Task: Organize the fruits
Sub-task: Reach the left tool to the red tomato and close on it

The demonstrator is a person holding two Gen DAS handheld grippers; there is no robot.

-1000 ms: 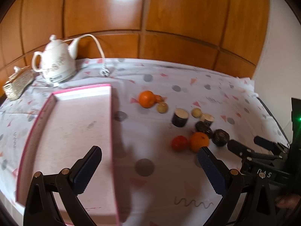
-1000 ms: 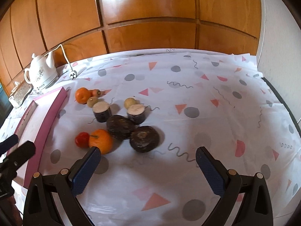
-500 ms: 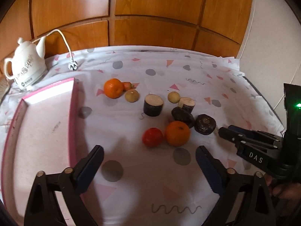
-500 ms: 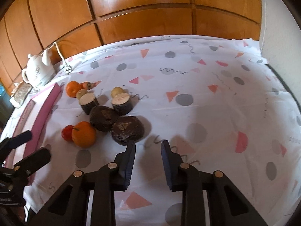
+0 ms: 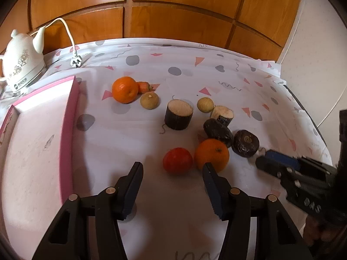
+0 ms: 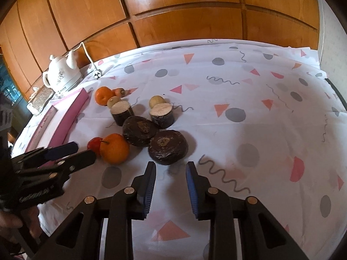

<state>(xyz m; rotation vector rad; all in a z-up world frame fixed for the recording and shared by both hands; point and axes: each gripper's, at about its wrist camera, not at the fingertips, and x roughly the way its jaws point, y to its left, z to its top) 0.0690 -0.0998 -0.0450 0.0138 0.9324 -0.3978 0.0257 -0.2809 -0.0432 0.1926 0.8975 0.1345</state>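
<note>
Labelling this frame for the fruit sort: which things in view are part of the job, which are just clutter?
Job:
- two oranges
- red fruit
- two tan round fruits
- small reddish fruit
- four dark pieces, two cut, two whole
- pink tray, presumably the destination

Lying about:
- white kettle, its plug
- patterned tablecloth

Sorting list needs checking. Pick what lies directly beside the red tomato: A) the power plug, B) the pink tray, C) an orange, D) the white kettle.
C: the red tomato sits right against an orange, far from kettle, tray and plug.
</note>
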